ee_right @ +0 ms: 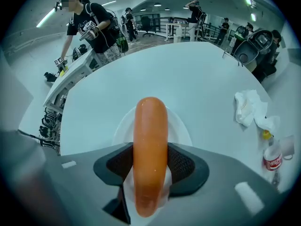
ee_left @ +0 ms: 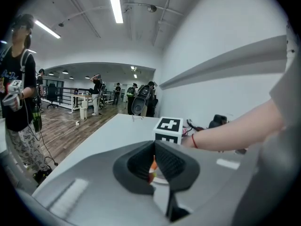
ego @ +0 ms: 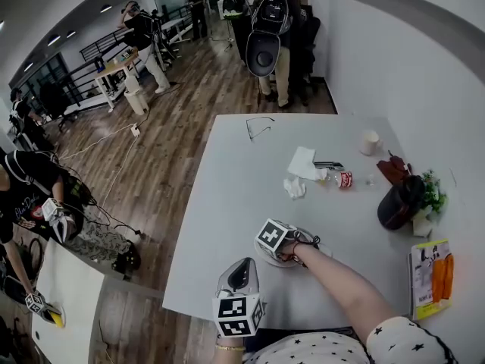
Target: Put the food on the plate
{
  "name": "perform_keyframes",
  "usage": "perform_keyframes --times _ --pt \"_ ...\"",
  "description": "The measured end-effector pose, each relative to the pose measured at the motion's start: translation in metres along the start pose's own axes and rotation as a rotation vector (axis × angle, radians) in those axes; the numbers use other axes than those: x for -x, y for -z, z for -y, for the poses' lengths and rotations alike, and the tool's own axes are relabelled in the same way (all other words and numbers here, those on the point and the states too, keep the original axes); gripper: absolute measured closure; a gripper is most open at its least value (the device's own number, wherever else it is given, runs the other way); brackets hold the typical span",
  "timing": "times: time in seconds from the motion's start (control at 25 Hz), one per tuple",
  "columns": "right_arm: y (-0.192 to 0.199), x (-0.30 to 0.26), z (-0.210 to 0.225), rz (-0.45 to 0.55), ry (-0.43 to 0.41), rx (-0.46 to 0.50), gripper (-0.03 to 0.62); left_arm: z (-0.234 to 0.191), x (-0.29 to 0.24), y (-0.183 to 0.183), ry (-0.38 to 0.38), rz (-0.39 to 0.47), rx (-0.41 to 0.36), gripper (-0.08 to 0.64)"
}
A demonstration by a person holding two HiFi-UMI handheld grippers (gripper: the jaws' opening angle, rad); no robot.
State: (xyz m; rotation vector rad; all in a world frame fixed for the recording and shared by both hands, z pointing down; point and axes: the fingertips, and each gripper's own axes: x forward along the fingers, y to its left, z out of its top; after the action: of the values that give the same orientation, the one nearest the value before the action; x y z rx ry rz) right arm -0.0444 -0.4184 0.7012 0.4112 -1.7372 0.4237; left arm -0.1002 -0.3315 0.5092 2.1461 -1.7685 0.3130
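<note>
R gripper [ee_right: 150, 161] clamps the sausage [ee_right: 150, 126] over the white plate [ee_right: 184, 133] on the table [ee_right: 178, 74]; L gripper [ee_left: 153, 149] jaws together, nothing btw them.

the right gripper [ego: 274, 243] hung over a round white plate [ego: 261, 254] on the white tabletop [ego: 220, 203]. the left gripper [ego: 239, 275] was near the tabletop's front edge. farther off lay a crumpled white tissue [ego: 294, 188], a small red-labelled bottle [ego: 345, 179] and a black cap [ego: 399, 202].
</note>
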Motion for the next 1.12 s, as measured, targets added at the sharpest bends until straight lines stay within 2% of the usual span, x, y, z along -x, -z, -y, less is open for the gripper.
perform_keyframes --times 0.12,0.32,0.4,0.52,0.68,0.72,0.76,0.8,0.84,0.92,1.0,1.12 --pt "0.001 -0.002 0.000 0.011 0.007 0.012 0.373 -0.002 0.001 0.002 -0.007 -0.005 0.009 0.552" --pt "-0.002 -0.003 0.000 0.092 0.022 0.025 0.371 -0.004 -0.002 0.003 -0.011 -0.016 0.005 0.552" --pt "-0.003 0.005 0.000 0.151 0.031 0.020 0.313 -0.004 -0.003 0.004 -0.013 -0.023 -0.001 0.552" --pt "-0.006 0.038 -0.002 0.307 0.047 -0.035 0.313 -0.003 -0.006 0.006 -0.017 -0.032 0.004 0.552" --pt "-0.016 0.104 -0.023 0.632 -0.008 -0.189 0.316 -0.005 -0.012 0.010 -0.025 -0.055 0.017 0.552" --pt "-0.017 0.123 -0.029 0.722 -0.024 -0.236 0.337 -0.005 -0.013 0.010 -0.023 -0.060 0.018 0.552" --pt "-0.015 0.142 -0.035 0.808 -0.029 -0.290 0.409 -0.005 -0.014 0.010 -0.020 -0.062 0.020 0.552" --pt "-0.011 0.157 -0.038 0.883 -0.022 -0.348 0.511 -0.004 -0.015 0.010 -0.017 -0.063 0.023 0.552" --pt "-0.006 0.168 -0.041 0.940 -0.005 -0.401 0.577 -0.003 -0.016 0.010 -0.016 -0.062 0.025 0.552" --pt "0.004 0.180 -0.044 0.996 0.051 -0.452 0.592 -0.002 -0.017 0.009 -0.021 -0.062 0.033 0.552" --pt "0.008 0.185 -0.048 1.010 0.100 -0.430 0.592 -0.001 -0.017 0.009 -0.030 -0.070 0.042 0.552" --pt "0.006 0.189 -0.056 1.023 0.090 -0.416 0.592 0.006 -0.015 0.010 -0.030 -0.081 0.040 0.552"
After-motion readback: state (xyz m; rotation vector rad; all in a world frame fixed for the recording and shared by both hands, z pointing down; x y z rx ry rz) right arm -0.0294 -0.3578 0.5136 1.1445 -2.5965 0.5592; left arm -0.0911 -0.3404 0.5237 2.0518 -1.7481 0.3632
